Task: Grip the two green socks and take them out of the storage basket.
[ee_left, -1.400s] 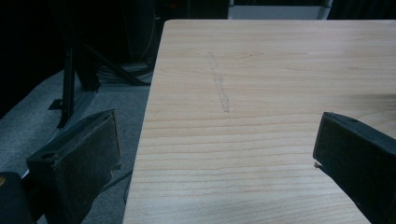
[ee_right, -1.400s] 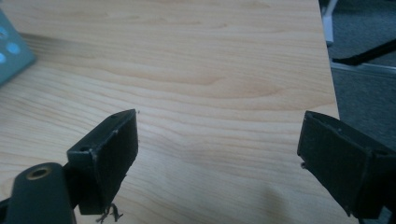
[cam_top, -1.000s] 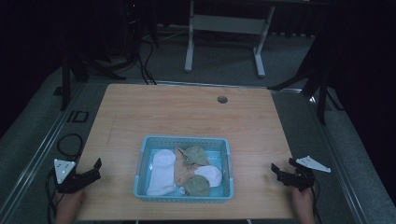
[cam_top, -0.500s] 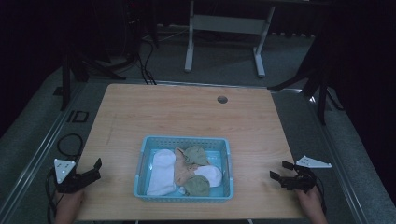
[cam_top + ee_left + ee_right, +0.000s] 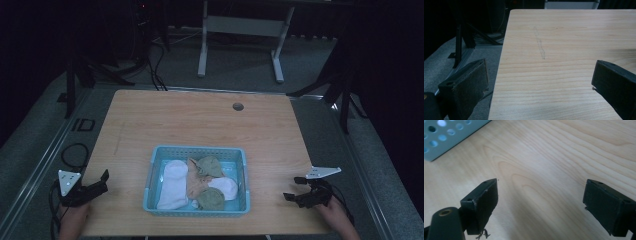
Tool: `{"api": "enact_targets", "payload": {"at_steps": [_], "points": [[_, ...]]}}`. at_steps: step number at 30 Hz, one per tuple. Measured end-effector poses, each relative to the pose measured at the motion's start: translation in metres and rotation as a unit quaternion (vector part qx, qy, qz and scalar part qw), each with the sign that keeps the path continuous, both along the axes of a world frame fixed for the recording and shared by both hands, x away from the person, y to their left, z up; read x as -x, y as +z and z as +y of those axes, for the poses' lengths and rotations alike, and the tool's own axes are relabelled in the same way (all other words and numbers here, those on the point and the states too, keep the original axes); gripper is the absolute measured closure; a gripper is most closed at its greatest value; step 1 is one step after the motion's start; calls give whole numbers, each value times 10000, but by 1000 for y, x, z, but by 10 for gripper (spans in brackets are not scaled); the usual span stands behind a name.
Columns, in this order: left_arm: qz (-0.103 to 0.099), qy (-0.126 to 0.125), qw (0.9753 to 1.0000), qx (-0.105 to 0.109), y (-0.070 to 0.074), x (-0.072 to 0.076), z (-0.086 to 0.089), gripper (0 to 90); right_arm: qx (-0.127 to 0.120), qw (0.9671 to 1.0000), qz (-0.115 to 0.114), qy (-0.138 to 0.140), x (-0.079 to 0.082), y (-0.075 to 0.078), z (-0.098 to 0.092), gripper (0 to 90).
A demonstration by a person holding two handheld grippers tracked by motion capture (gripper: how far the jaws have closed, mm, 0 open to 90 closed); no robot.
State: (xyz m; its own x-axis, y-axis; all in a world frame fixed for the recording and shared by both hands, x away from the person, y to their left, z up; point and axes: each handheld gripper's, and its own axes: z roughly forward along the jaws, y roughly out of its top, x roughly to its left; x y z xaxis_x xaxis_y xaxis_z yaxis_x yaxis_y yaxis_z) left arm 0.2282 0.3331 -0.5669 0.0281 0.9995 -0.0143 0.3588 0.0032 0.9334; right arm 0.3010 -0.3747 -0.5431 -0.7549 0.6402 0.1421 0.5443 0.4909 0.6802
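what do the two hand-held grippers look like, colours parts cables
Both are black. The left hand-held gripper and the right hand-held gripper each carry a pale grey three-cornered plate on top and trail a dark cable. Each has two blocky black jaws with flat, rough-looking pads; a frayed thread hangs off one right pad.

Both hands sit low at the near edge, well apart. The left gripper (image 5: 92, 186) angles inward with its jaws spread wide and nothing between them. The right gripper (image 5: 296, 190) points toward the middle, jaws likewise gaping, held empty
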Motion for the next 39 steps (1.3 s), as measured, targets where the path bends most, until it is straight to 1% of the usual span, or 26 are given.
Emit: {"api": "enact_targets", "payload": {"at_steps": [2, 4, 6, 7, 8, 9, 13, 15, 17, 18, 20, 22, 26, 30, 34, 35, 37, 39], "points": [[-1, 0, 10000, 1, 0, 0, 0, 4, 75, 9999, 42, 109, 1, 3, 3, 124], [1, -3, 10000, 0, 0, 0, 0, 3, 197, 9996, 23, 197, 1, 5, 6, 125], [3, -5, 10000, 1, 0, 0, 0, 4, 288, 9992, -146, 242, 2, 9, 7, 137], [6, -5, 10000, 2, 0, 0, 0, 4, 284, 9991, -156, 259, 2, 11, 7, 137], [8, -6, 10000, 4, 0, 0, 0, 3, 270, 9991, -135, 297, 2, 13, 7, 137], [9, -7, 10000, 6, 0, 0, 0, 4, 310, 9989, -103, 338, 2, 14, 8, 137], [15, -10, 10000, 1, 0, 0, 0, 4, 550, 9972, 115, 493, 2, 16, 13, 134], [11, -7, 10000, -2, 0, 0, 0, 3, 555, 9966, 217, 568, 1, 16, 14, 130], [10, -9, 10000, -5, 0, 0, 0, 4, 620, 9962, 198, 583, 0, 17, 16, 131], [8, -8, 10000, -1, 0, 0, 0, 4, 625, 9959, 233, 606, 0, 18, 16, 130], [10, -9, 10000, 2, 0, 0, 0, 4, 724, 9950, 236, 645, -1, 19, 18, 128], [10, -12, 10000, -1, 0, 0, 0, 4, 780, 9940, 312, 695, -2, 20, 19, 126], [7, -16, 10000, 0, 0, 0, 0, 4, 979, 9914, 371, 787, -3, 24, 23, 126], [6, -16, 10000, -3, 0, 0, 0, 4, 1234, 9872, 454, 904, -3, 28, 27, 130], [4, -18, 10000, -1, 0, 0, 0, 4, 1408, 9821, 688, 1042, -4, 30, 31, 125], [6, -19, 10000, -3, 0, 0, 0, 3, 1435, 9815, 706, 1053, -4, 31, 31, 121], [6, -20, 10000, -5, 0, 0, 0, 4, 1439, 9816, 737, 1020, -6, 32, 31, 122], [4, -22, 10000, -11, 0, 0, 0, 3, 1526, 9806, 682, 1023, -6, 34, 33, 126]]}}
